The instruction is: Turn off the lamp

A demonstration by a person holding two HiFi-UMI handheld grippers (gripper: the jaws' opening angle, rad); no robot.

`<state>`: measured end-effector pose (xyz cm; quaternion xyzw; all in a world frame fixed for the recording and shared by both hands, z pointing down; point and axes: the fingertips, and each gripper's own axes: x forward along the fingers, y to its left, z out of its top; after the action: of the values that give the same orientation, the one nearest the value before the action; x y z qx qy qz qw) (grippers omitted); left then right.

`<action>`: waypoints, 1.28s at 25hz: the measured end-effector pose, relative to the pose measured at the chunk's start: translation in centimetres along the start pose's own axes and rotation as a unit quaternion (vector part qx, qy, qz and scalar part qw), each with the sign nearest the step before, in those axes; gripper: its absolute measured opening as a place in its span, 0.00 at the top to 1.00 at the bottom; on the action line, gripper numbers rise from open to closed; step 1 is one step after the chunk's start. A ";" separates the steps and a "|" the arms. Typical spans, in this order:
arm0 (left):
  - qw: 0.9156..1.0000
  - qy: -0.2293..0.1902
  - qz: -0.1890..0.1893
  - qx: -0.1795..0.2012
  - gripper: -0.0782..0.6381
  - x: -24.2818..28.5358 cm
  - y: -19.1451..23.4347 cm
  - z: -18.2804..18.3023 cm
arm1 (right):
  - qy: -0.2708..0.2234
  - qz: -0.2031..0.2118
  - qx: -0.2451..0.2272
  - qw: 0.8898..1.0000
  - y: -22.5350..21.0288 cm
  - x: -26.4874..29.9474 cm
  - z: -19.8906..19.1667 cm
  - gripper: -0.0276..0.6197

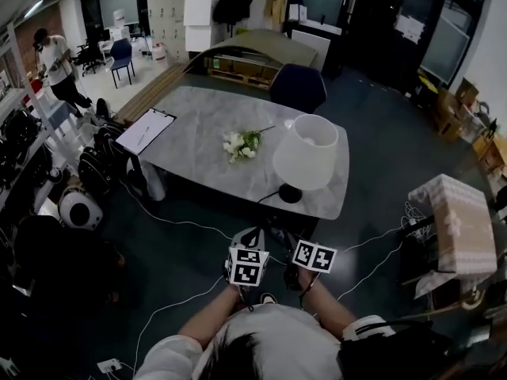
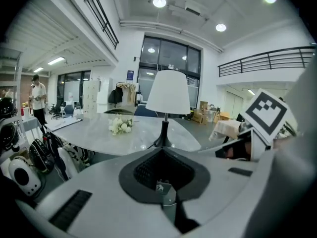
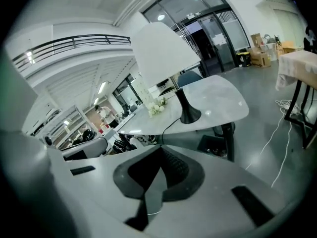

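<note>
A table lamp with a white shade (image 1: 307, 150) and a black foot (image 1: 290, 194) stands near the right front edge of the grey marble table (image 1: 198, 117). Its black cord runs off the front edge. The lamp (image 2: 167, 91) is ahead in the left gripper view, and the same lamp (image 3: 163, 51) fills the upper middle of the right gripper view. My left gripper (image 2: 163, 151) and right gripper (image 3: 159, 148) are both shut with nothing in them. They hang side by side close to my body, short of the table, each with its marker cube (image 1: 246, 265).
White flowers (image 1: 242, 143) lie mid-table and a clipboard (image 1: 145, 130) rests on its left corner. A blue chair (image 1: 297, 87) stands behind the table. Cables trail over the floor. A cloth-covered stand (image 1: 455, 220) is at the right, bags (image 1: 95, 169) and a person (image 1: 54, 62) at the left.
</note>
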<state>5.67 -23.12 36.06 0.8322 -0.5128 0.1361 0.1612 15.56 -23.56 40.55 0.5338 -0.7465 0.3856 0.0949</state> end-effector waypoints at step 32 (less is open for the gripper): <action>1.000 0.012 -0.011 -0.001 0.88 3.0 -3.1 1.4 | 0.021 -0.033 -0.045 0.998 -3.0 -1.7 0.2 0.96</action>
<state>9.86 -24.78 35.60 0.8360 -0.5016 0.1436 0.1702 18.96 -22.91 40.91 0.5453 -0.7426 0.3599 0.1474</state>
